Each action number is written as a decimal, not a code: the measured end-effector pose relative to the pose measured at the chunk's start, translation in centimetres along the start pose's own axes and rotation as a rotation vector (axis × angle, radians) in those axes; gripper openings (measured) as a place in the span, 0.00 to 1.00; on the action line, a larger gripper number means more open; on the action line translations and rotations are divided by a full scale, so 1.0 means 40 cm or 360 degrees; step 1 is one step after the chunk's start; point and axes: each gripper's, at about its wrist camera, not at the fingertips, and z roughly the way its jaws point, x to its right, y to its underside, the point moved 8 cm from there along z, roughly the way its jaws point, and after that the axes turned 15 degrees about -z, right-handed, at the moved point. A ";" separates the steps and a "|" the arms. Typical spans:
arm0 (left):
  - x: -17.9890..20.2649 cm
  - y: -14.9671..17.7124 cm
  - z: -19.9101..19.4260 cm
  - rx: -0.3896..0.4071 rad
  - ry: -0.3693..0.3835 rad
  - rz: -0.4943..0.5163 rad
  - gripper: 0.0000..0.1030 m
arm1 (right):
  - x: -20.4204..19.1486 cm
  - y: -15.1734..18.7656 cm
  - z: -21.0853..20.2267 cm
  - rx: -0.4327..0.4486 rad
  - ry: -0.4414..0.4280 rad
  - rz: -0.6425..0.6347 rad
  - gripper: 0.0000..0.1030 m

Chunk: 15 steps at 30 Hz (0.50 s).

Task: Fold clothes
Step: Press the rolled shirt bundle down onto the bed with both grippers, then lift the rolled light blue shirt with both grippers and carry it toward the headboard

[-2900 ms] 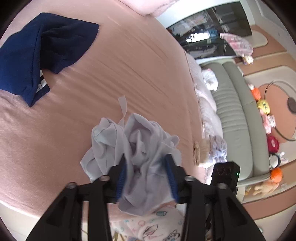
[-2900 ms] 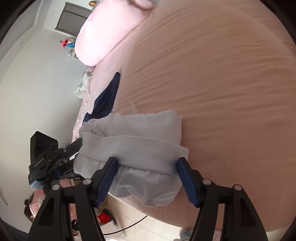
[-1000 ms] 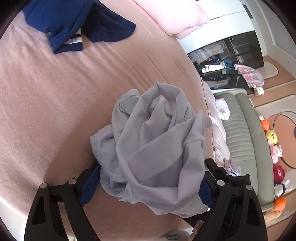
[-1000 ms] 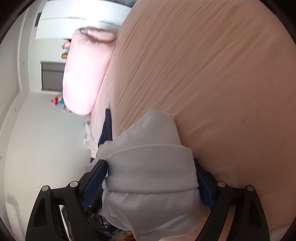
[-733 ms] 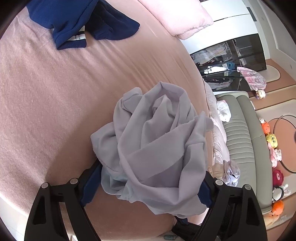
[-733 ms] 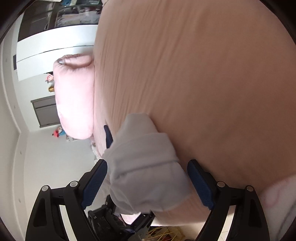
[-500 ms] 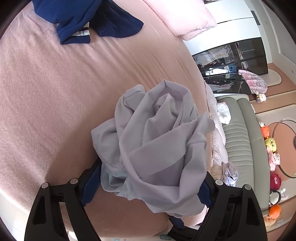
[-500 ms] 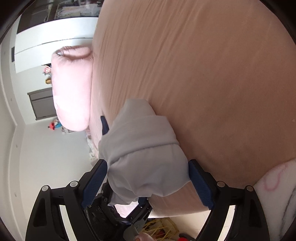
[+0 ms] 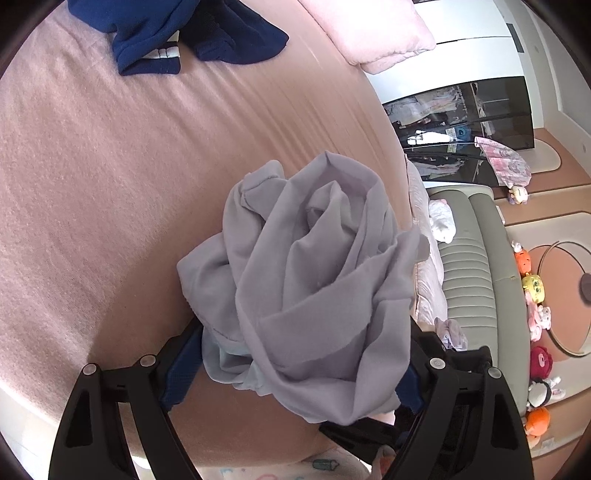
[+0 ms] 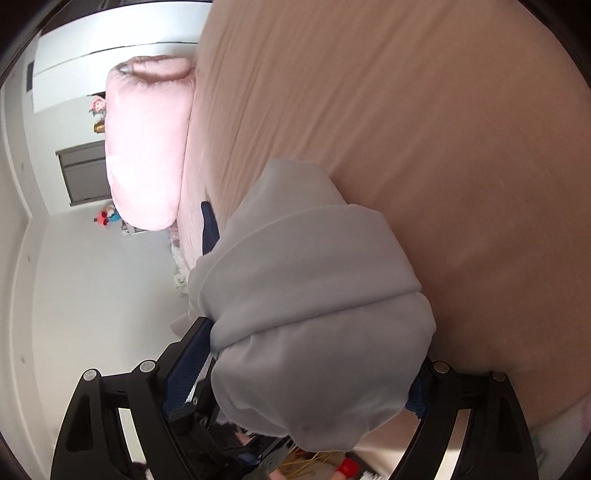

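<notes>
Garment: lying bunched as a grey garment point(image 9: 310, 291) near the close edge of the bed point(image 9: 110, 166), sagging partly past that edge in the right wrist view point(image 10: 314, 325).
Left tool point(image 9: 295, 373): standing wide, blue pads flanking the heap on both sides; cloth filling the gap and draping over the right pad; not possible to tell whether pressing or merely sitting around it.
Right tool point(image 10: 306, 373): also spread wide, rounded roll of the same cloth bulging between the pads; grip or loose contact not possible to tell.
Handling: looking thin, soft and light; slumping and creasing freely, holding no shape; likely sliding out of a loose pinch, but not fragile.
Where to take hold: judging a hem or seam edge best, such as the stitched rim showing at the top left of the heap point(image 9: 255, 184); pinching a single layer at two separate corners, not the crumpled middle.
Step in hand: seeming to be gathering or setting down the bundle ahead of spreading it flat.
Nearby: navy garment point(image 9: 192, 33) lying well apart at the far side, next to a pink pillow point(image 9: 373, 29).
</notes>
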 end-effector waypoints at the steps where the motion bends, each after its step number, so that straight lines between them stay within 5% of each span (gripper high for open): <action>1: 0.000 0.002 -0.001 0.0006 -0.0002 0.0005 0.84 | -0.002 -0.007 0.002 0.0023 0.0009 -0.0020 0.86; 5: 0.000 0.006 -0.004 0.0044 -0.0014 0.0007 0.84 | 0.003 -0.016 0.008 0.0100 -0.0031 -0.0046 0.86; 15: 0.010 0.023 -0.010 0.0204 -0.0022 0.0039 0.78 | 0.007 -0.004 0.003 0.0165 -0.0009 -0.0186 0.61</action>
